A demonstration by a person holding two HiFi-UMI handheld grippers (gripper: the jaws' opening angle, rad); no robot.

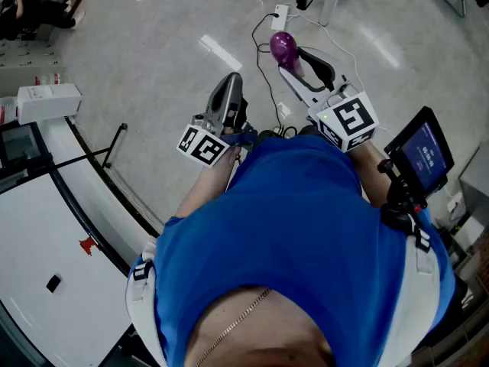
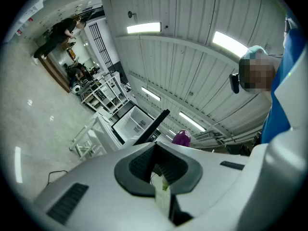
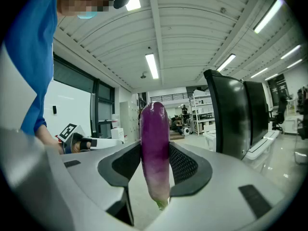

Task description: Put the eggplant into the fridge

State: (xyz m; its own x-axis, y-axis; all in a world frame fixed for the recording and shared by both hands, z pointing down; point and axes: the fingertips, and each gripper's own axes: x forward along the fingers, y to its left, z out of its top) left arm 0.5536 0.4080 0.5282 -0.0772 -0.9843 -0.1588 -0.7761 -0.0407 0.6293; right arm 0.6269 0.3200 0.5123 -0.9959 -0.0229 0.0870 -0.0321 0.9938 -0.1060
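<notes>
A purple eggplant (image 3: pixel 155 143) stands upright between the pads of my right gripper (image 3: pixel 156 165), its green stem end pointing down. That gripper is shut on it. In the head view the eggplant (image 1: pixel 283 47) sticks out past the right gripper (image 1: pixel 294 61), held level over the grey floor. My left gripper (image 1: pixel 228 82) hangs to its left with its jaws close together and nothing held. From the left gripper view the left gripper (image 2: pixel 156 170) looks shut, and the eggplant (image 2: pixel 181 138) shows beyond it. A white open-fronted cabinet (image 2: pixel 131 124), perhaps the fridge, stands farther off.
A power strip with cables (image 1: pixel 279 17) lies on the floor ahead. A white counter (image 1: pixel 46 228) with black rails runs along the left, with a white box (image 1: pixel 47 102) at its end. Black monitors (image 3: pixel 233 114) stand to the right. A small screen (image 1: pixel 422 153) is mounted by my right side.
</notes>
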